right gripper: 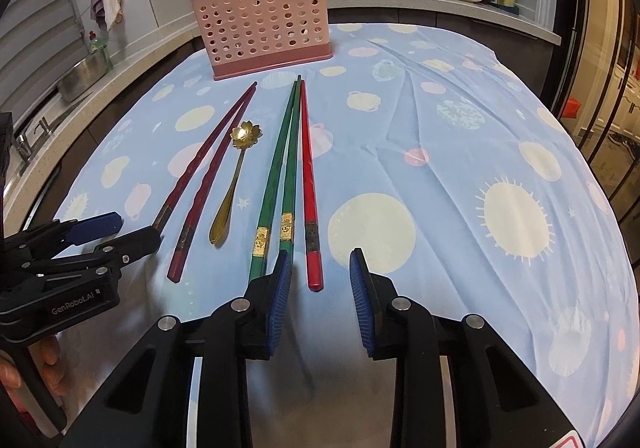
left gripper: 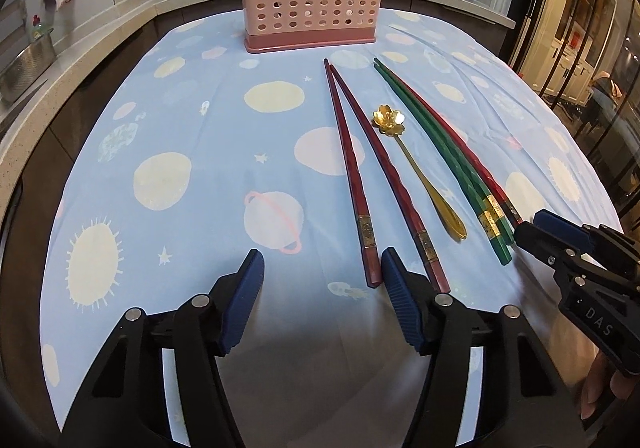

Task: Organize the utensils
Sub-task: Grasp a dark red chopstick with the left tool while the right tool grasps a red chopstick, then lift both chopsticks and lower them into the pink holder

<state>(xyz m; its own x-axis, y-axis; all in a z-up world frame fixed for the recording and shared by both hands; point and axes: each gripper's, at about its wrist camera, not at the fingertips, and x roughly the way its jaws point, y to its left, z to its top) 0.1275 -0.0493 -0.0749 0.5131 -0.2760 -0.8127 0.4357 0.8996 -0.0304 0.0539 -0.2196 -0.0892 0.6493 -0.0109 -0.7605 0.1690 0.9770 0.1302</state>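
Both my left gripper and right gripper are hovering spread, empty; five chopsticks and spoon are awaiting the pink holder, already holding several.

Black angular linkage arms are seen on the left gripper, capped with round silver pivot pins, and ribbed blue pads are fitted inside its fingers. The same black frame and ridged blue pads are shown on the right gripper. White lettering "GenRobot.AI" is printed on the left gripper's side, "DAS" on the right's. Small screws are set near the fingertips. Bare skin of the left hand is glimpsed just behind the lettering.
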